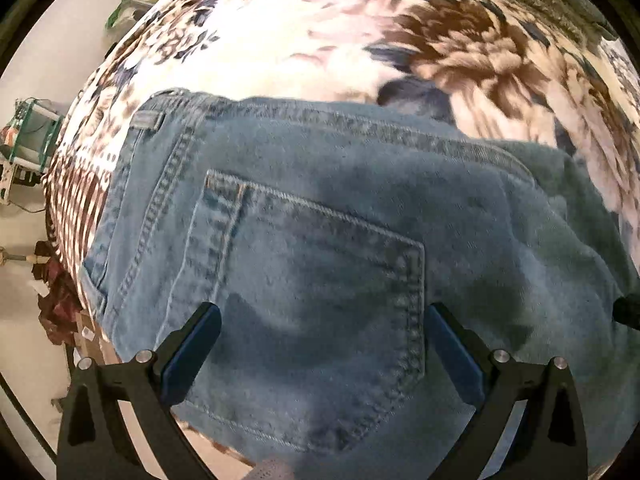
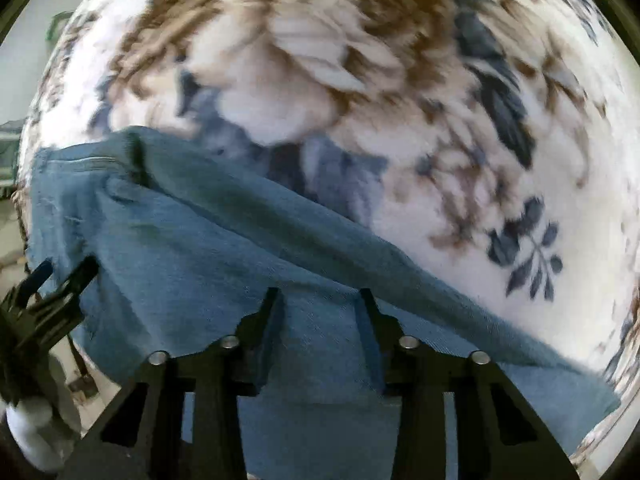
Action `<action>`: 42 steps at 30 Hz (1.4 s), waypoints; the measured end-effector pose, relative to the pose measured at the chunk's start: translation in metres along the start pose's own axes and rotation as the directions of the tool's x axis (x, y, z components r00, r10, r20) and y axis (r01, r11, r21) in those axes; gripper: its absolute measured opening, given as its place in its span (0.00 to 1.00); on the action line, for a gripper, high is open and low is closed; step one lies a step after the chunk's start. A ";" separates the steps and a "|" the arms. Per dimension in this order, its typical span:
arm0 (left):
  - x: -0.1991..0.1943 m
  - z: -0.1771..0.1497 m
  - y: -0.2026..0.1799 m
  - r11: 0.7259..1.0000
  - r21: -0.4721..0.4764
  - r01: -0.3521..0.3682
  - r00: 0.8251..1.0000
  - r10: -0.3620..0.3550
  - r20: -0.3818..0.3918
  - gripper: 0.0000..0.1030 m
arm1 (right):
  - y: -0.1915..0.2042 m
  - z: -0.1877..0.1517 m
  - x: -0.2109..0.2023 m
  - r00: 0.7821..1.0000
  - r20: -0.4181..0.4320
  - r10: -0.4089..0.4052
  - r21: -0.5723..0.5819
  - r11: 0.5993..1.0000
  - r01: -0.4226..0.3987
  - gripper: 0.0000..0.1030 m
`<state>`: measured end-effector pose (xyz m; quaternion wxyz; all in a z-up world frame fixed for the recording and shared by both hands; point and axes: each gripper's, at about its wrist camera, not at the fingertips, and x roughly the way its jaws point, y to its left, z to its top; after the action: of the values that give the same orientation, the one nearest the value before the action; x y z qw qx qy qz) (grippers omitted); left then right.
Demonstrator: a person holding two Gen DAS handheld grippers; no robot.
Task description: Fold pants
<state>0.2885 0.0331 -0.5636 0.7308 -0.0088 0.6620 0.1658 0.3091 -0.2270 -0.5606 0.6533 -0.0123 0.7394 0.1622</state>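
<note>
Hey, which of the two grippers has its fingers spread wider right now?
The left gripper: its fingers stand far apart, straddling the jeans' back pocket. The right gripper's fingers sit much closer together over plain denim.

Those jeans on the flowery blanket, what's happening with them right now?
A person with a handheld gripper in each hand is folding blue jeans on a floral blanket. The left gripper hangs open above the back pocket. The right gripper is over a plain stretch of denim, jaws partly apart, apparently gripping nothing.

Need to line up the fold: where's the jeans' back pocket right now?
In the left wrist view, the back pocket lies mid-frame between the open left claw, just below the waistband.
</note>
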 end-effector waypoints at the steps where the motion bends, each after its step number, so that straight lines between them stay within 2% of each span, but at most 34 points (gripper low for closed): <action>1: 0.000 0.000 0.000 1.000 0.004 0.004 1.000 -0.004 0.000 1.00 | 0.005 0.004 -0.001 1.000 0.002 0.006 -0.026 1.000 -0.006 0.40; 2: -0.002 -0.002 -0.001 1.000 0.006 0.007 1.000 -0.007 0.000 1.00 | 0.010 0.008 0.002 1.000 -0.016 0.008 -0.057 0.998 -0.009 0.49; 3: -0.001 -0.001 -0.001 1.000 0.009 0.009 1.000 -0.009 -0.001 1.00 | 0.016 0.012 0.008 0.999 -0.037 0.000 -0.079 0.997 -0.003 0.52; 5: 0.001 0.000 -0.003 1.000 0.017 0.011 1.000 -0.011 -0.008 1.00 | 0.029 0.018 0.025 0.994 -0.096 -0.055 -0.152 0.988 0.040 0.52; 6: 0.001 0.000 -0.003 1.000 0.018 0.014 1.000 -0.013 -0.011 1.00 | 0.030 0.018 0.025 0.994 -0.086 -0.063 -0.166 0.985 0.048 0.48; 7: 0.002 0.002 -0.002 1.000 0.018 0.019 1.000 -0.019 -0.012 1.00 | 0.033 0.018 0.024 0.995 -0.074 -0.060 -0.179 0.983 0.046 0.38; 8: 0.001 0.002 -0.002 1.000 0.020 0.023 1.000 -0.023 -0.012 1.00 | 0.034 0.020 0.019 0.996 -0.052 -0.076 -0.183 0.981 0.065 0.05; 9: 0.000 0.002 -0.001 0.999 0.023 0.027 1.000 -0.027 -0.010 1.00 | 0.041 0.020 0.015 0.996 -0.028 -0.082 -0.167 0.983 0.076 0.03; 13: -0.004 0.007 0.002 0.999 0.044 0.028 1.000 -0.028 0.007 1.00 | 0.032 0.017 -0.018 0.993 0.080 -0.084 -0.107 0.990 0.092 0.02; 18: -0.010 0.017 0.012 0.998 0.033 0.047 0.999 -0.048 0.024 1.00 | 0.017 0.007 -0.053 0.970 0.207 -0.130 -0.018 0.990 0.137 0.02; 19: -0.010 0.019 0.013 0.998 0.031 0.049 0.998 -0.050 0.028 1.00 | 0.017 0.007 -0.053 0.970 0.205 -0.134 -0.007 0.990 0.139 0.02; 21: -0.008 0.023 0.012 0.999 0.033 0.042 0.999 -0.043 0.027 1.00 | 0.034 0.008 -0.039 0.981 0.150 -0.127 0.011 0.992 0.127 0.02; 23: -0.003 0.022 0.008 0.999 0.035 0.029 0.999 -0.030 0.015 1.00 | 0.029 0.010 -0.032 0.969 0.163 -0.184 0.066 0.982 0.176 0.03; 24: 0.001 0.023 0.008 0.999 0.039 0.029 1.000 -0.029 -0.003 1.00 | 0.023 0.013 -0.032 0.971 0.151 -0.185 0.089 0.981 0.173 0.10; 25: 0.003 0.023 0.009 0.999 0.039 0.032 0.999 -0.031 -0.010 1.00 | 0.015 0.016 -0.034 0.983 0.117 -0.141 0.124 0.984 0.127 0.16; 26: 0.002 0.024 0.011 0.999 0.037 0.036 0.999 -0.036 -0.009 1.00 | 0.007 0.017 -0.041 0.991 0.110 -0.072 0.168 0.984 0.053 0.25; 27: 0.000 0.024 0.012 0.999 0.039 0.035 0.999 -0.035 0.002 1.00 | 0.004 0.017 -0.049 0.992 0.127 -0.015 0.188 0.982 -0.009 0.29; 28: -0.003 0.024 0.013 0.999 0.045 0.026 1.000 -0.026 0.011 1.00 | 0.002 0.016 -0.060 0.985 0.159 0.069 0.192 0.976 -0.099 0.29; 30: -0.005 0.023 0.012 0.998 0.063 -0.013 0.999 0.011 0.035 1.00 | 0.010 0.020 -0.070 0.973 0.162 0.166 0.160 0.968 -0.191 0.36; 33: 0.000 0.023 0.012 0.996 0.070 -0.059 0.998 0.056 0.042 1.00 | 0.036 0.038 -0.056 0.970 0.092 0.225 0.086 0.969 -0.233 0.42; 35: 0.005 0.026 0.013 0.996 0.063 -0.070 0.997 0.069 0.032 1.00 | 0.057 0.055 -0.035 0.979 0.041 0.198 0.029 0.979 -0.199 0.44; 37: 0.009 0.030 0.017 0.997 0.048 -0.066 0.997 0.065 0.029 1.00 | 0.068 0.075 -0.018 0.980 0.004 0.200 0.004 0.980 -0.200 0.44; 38: 0.011 0.032 0.019 0.997 0.047 -0.065 0.998 0.063 0.027 1.00 | 0.072 0.079 -0.009 0.974 -0.029 0.223 -0.004 0.975 -0.223 0.44; 40: 0.014 0.033 0.020 0.997 0.049 -0.064 0.998 0.063 0.021 1.00 | 0.082 0.082 0.000 0.975 -0.048 0.217 -0.053 0.974 -0.219 0.43; 41: 0.010 0.028 0.014 0.997 0.049 -0.064 0.998 0.063 0.023 1.00 | 0.090 0.085 0.008 0.979 -0.041 0.198 -0.074 0.977 -0.201 0.31; 42: 0.009 0.027 0.014 0.997 0.052 -0.063 0.998 0.062 0.025 1.00 | 0.095 0.087 0.012 0.980 -0.029 0.195 -0.078 0.977 -0.196 0.13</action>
<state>0.3119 0.0545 -0.5665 0.7330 0.0331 0.6575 0.1710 0.3691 -0.1122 -0.5594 0.6251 0.0324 0.7369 0.2551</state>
